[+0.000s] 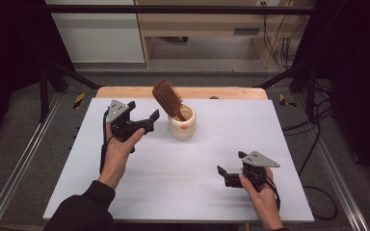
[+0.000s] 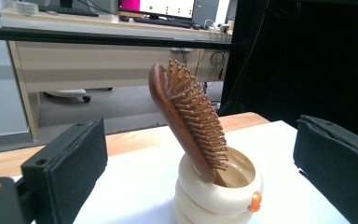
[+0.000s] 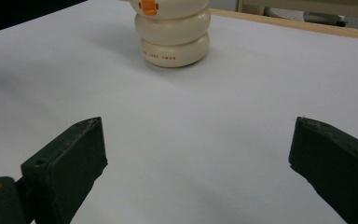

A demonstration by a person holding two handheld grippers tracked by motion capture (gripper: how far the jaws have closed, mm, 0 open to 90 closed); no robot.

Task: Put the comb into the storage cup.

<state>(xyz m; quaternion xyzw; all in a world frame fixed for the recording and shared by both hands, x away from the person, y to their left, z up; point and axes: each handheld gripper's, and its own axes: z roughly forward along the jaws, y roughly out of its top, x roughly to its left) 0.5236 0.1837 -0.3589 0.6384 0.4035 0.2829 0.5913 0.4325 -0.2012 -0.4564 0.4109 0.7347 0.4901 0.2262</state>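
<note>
A brown wooden hairbrush (image 1: pixel 167 98) stands handle-down in a cream ringed cup (image 1: pixel 182 124) with a small orange beak, at the back middle of the white sheet. It leans back and to the left, bristles facing right. My left gripper (image 1: pixel 143 110) is held just left of the cup, open, with nothing between its pads. In the left gripper view the hairbrush (image 2: pixel 186 121) and cup (image 2: pixel 219 191) sit between and beyond the wide-apart jaws. My right gripper (image 1: pixel 230 162) rests open near the front right, pointing toward the cup (image 3: pixel 175 37), well short of it.
A white sheet (image 1: pixel 173 173) covers the wooden table (image 1: pixel 125 91). A black frame bar (image 1: pixel 173 8) crosses overhead at the back, with a pale desk (image 1: pixel 197 24) beyond it. Cables (image 1: pixel 313 144) trail off the right side.
</note>
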